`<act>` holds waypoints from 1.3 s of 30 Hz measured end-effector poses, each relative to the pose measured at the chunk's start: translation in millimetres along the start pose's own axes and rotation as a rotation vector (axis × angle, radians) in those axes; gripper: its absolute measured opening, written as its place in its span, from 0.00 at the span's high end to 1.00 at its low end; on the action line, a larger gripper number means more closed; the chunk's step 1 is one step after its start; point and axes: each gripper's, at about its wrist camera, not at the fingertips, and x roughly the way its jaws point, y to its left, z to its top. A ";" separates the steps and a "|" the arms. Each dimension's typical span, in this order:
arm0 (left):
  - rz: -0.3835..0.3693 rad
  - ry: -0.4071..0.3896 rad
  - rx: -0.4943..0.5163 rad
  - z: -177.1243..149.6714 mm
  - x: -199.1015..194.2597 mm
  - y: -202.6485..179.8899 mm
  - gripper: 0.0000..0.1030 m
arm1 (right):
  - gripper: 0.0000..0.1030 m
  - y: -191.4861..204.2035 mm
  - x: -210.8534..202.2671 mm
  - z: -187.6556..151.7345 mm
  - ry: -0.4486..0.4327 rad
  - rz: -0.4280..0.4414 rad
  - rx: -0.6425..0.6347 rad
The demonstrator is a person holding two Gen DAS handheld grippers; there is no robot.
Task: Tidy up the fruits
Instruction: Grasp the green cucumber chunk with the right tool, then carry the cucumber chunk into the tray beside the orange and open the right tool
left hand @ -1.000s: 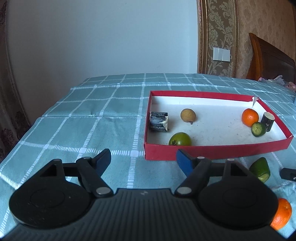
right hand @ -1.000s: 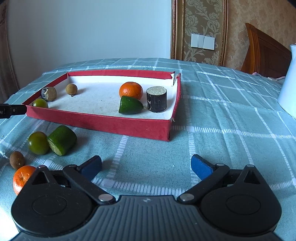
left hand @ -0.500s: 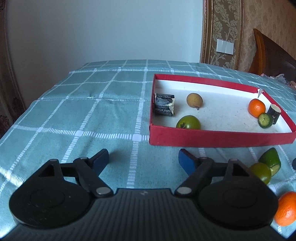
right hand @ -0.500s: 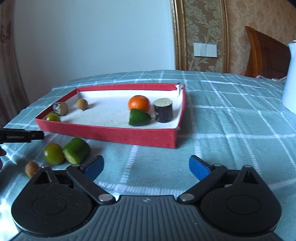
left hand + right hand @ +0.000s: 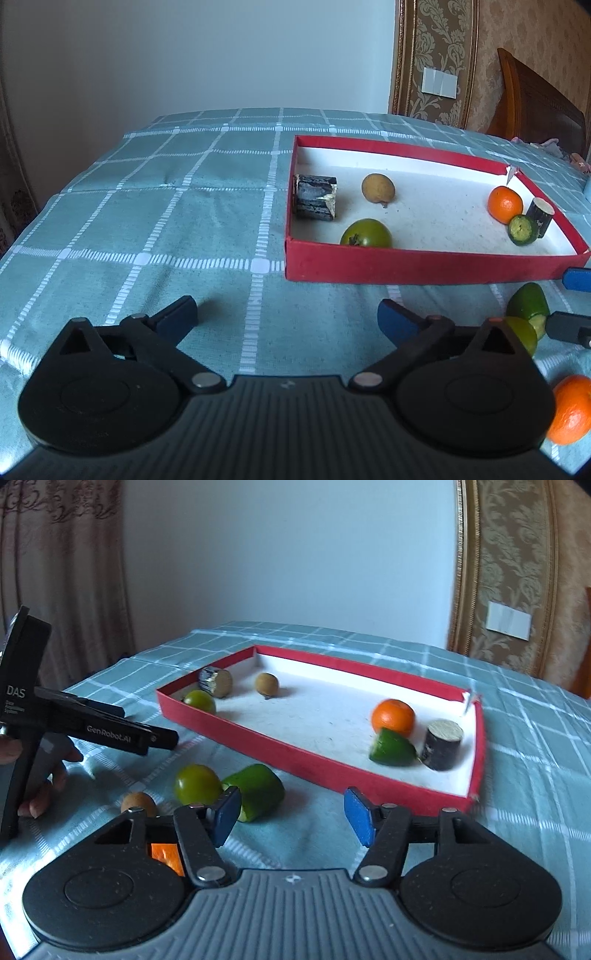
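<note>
A red tray (image 5: 424, 264) (image 5: 288, 746) with a white floor holds a green fruit (image 5: 366, 233), a brown longan (image 5: 378, 188), a dark cut stick (image 5: 316, 197), an orange (image 5: 392, 716), a green cut piece (image 5: 391, 747) and a dark stump (image 5: 441, 744). On the cloth in front lie a green fruit (image 5: 197, 784), a green cut piece (image 5: 258, 792), a longan (image 5: 138, 803) and an orange (image 5: 570, 415). My left gripper (image 5: 288, 317) is open and empty above the cloth. My right gripper (image 5: 291, 814) is open and empty, close to the loose green pieces.
A teal checked cloth (image 5: 166, 221) covers the table. The left gripper's body and the hand holding it (image 5: 55, 734) show at the left of the right wrist view. A wooden chair back (image 5: 535, 99) and a curtain (image 5: 55, 572) stand behind the table.
My right gripper has swung left and come closer to the loose fruits by the tray; its fingers have narrowed somewhat. My left gripper has moved a little closer to the tray's corner.
</note>
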 end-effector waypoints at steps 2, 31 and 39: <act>-0.001 0.000 0.000 -0.1 -0.1 -0.2 0.00 | 0.40 0.8 3.2 2.0 0.014 0.054 -0.013; 0.003 0.002 0.005 -0.2 0.0 -0.6 0.00 | 0.69 18.4 -3.5 -9.5 -0.070 0.029 -0.068; 0.003 0.003 0.005 -0.2 0.1 -0.5 0.00 | 0.69 13.8 -27.8 -1.2 -0.163 -0.003 -0.035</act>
